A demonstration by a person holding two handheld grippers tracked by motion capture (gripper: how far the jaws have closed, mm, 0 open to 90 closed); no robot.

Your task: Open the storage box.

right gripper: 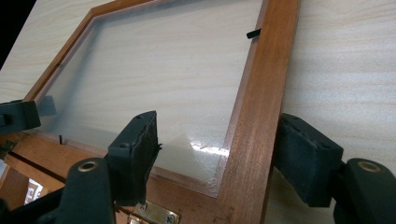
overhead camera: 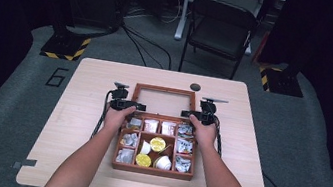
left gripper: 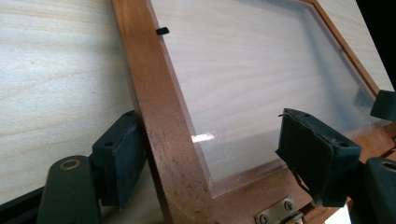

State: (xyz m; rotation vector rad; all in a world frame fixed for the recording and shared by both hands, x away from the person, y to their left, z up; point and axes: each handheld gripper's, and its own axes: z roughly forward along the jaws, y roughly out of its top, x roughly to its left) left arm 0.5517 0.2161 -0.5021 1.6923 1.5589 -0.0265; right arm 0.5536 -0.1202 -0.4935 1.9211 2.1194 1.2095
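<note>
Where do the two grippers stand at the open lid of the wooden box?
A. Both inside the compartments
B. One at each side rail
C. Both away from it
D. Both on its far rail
B: the left gripper straddles one side rail of the lid, the right gripper the other.

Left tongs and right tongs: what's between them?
In the high view, the open wooden-framed clear lid lies between the left tongs and right tongs.

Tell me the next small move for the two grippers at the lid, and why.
Probably close both grippers on the lid frame. The left gripper and right gripper each straddle a side rail with jaws open, and the lid lies flat behind the box.
</note>
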